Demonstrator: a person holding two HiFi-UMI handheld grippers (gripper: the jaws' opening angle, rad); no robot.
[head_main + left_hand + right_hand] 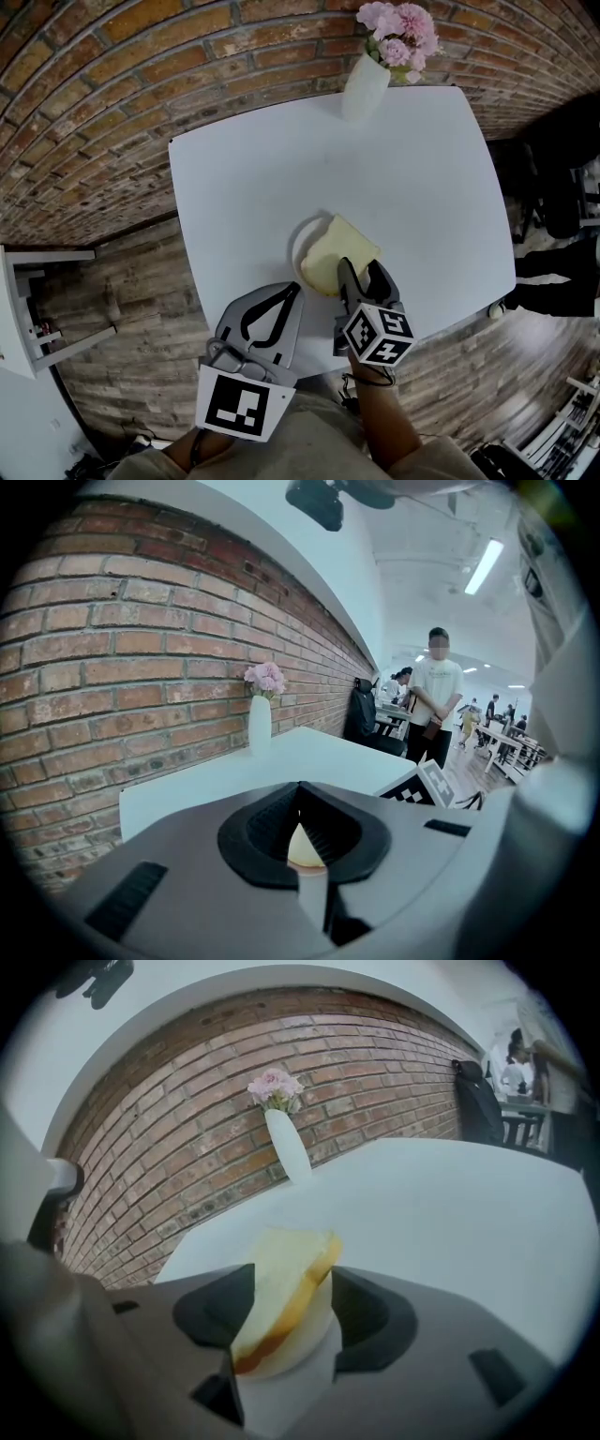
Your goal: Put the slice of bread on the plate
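Note:
A pale slice of bread (339,251) with a brown crust rests on a small white plate (298,246) near the front of the white table (281,178). My right gripper (361,270) stands open around the slice's near edge. In the right gripper view the bread (281,1288) tilts to the left between the jaws over the plate (300,1349), with a gap to the right jaw. My left gripper (296,289) is shut with nothing in it, by the table's front edge, left of the plate. Through its jaws (300,794) a bit of bread (302,847) shows.
A white vase (366,84) with pink flowers (398,28) stands at the table's far edge, against a brick wall (141,56). Wooden floor lies to the left and front. In the left gripper view people (434,705) stand beyond the table among desks.

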